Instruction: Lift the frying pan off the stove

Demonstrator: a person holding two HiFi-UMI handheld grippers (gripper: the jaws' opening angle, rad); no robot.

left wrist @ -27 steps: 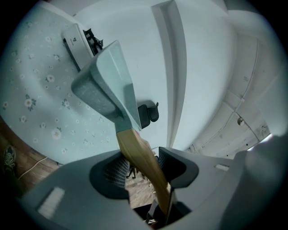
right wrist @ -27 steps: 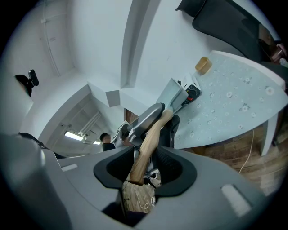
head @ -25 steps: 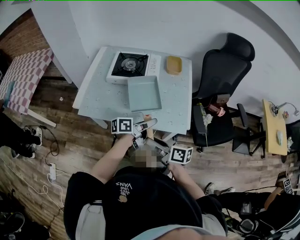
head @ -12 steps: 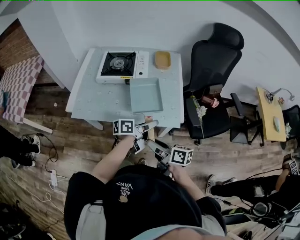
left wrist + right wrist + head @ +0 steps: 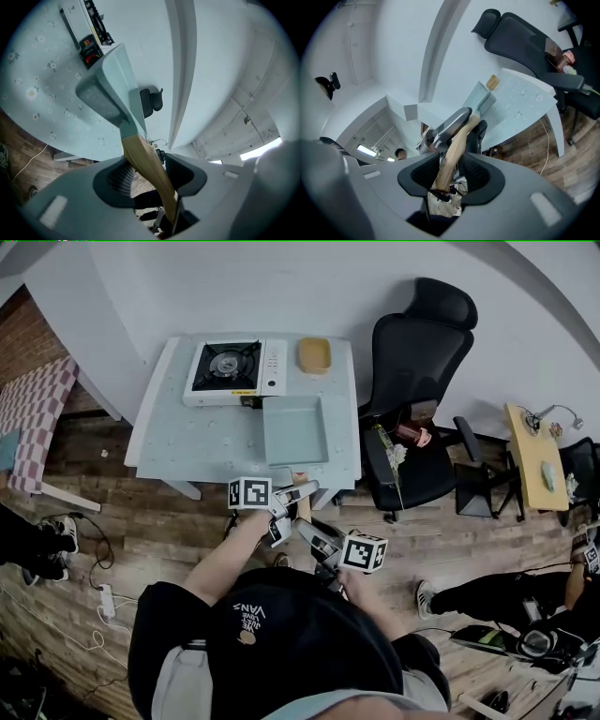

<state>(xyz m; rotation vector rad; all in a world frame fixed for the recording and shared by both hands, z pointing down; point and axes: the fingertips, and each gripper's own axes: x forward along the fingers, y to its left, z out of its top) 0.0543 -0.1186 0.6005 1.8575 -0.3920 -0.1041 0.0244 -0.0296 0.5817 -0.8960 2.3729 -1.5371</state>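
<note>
— What's on the tabletop (image 5: 187,442), left to right?

— I see the stove (image 5: 234,369) at the far left corner, then a yellow dish (image 5: 314,354) at the far edge, too small for me to tell its contents. The square frying pan (image 5: 293,427) is off the stove, over the near right part, and shows only its pale bottom. I can't tell whether it rests there or hangs.

— And the fingers?

— The pan's wooden handle (image 5: 300,481) pokes past the near edge. My left gripper (image 5: 292,493) is clamped on it, with my right gripper (image 5: 307,529) clamped just behind.
</note>
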